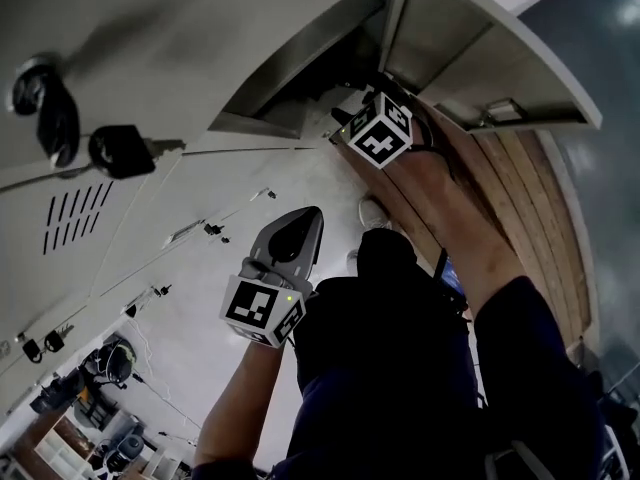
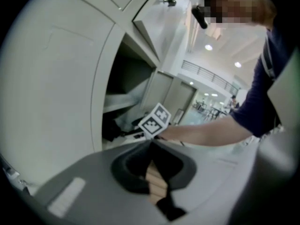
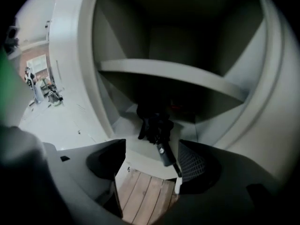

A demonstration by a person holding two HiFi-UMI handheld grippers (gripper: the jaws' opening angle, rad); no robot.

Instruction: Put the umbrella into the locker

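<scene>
Black folding umbrella (image 3: 156, 125), one item: it lies folded on the floor of the locker (image 3: 75, 55), in the lower compartment under the single shelf (image 3: 178, 76). In the right gripper view its long axis runs from the bunched canopy at 11 o'clock to the handle at 5 o'clock. The handle end points out of the opening, toward my tool.

Right gripper (image 3: 151, 159), one item: the jaws stand wide apart and hold nothing. The umbrella's handle shows in the gap between them, nearer the right-hand pad, and neither pad presses on it. I cannot tell whether the handle tip brushes that pad. In the head view this gripper reaches into the locker mouth at 12 o'clock, and only its marker cube (image 1: 380, 128) is plain to me.

Left gripper (image 2: 151, 146), one item: the jaws are drawn together with nothing between them. It hangs outside the locker, at 7 o'clock from the right gripper in the head view, and touches nothing. I count two marker cubes, one per gripper.

Locker door (image 1: 480, 38), one item: it is swung open at 1 o'clock in the head view.

Wooden planks (image 3: 145, 191) show below the locker sill, at 6 o'clock between the right gripper's jaws.

Dark key fob (image 1: 120, 150), one item: it hangs at a neighbouring shut door at 10 o'clock in the head view.
</scene>
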